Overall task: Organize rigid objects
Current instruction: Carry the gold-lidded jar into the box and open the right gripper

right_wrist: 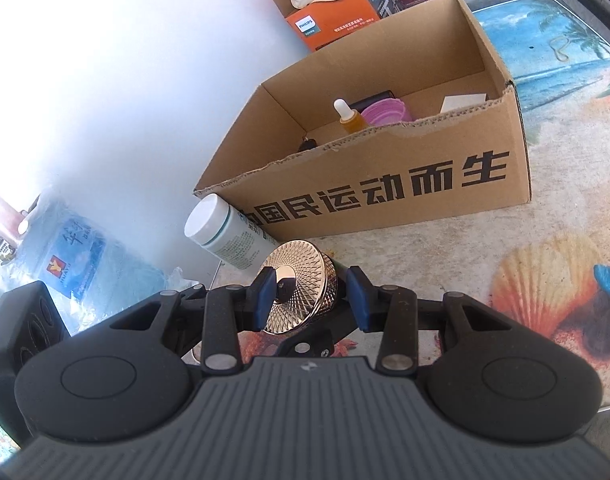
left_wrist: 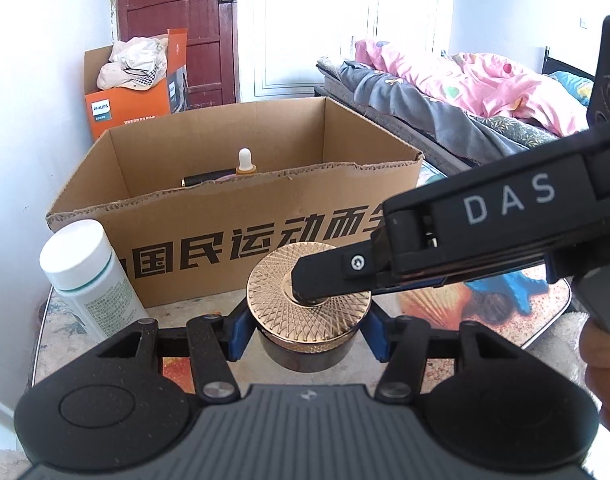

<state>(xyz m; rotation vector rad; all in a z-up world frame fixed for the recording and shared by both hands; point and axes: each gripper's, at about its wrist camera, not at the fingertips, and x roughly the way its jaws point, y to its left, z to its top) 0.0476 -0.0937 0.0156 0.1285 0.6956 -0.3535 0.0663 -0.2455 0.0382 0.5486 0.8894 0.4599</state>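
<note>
Your left gripper (left_wrist: 309, 332) clamped both sides of jar (left_wrist: 305, 320); right gripper (right_wrist: 311, 298) pinched its lid, one finger (left_wrist: 333, 276) on top.

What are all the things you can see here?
Gold-lidded jar: one, gold lid, dark body, held between both grippers.
White-capped bottle: one, white, left of jar.
Cardboard box: one, brown, behind jar.
Dropper bottle: one, amber, inside box.
Pink round thing: one, inside box.
Philips box: one, orange, by door.
Bed: one, pink blanket, right.
Left gripper: clamps jar's sides.
Right gripper: grips jar top to bottom.
</note>
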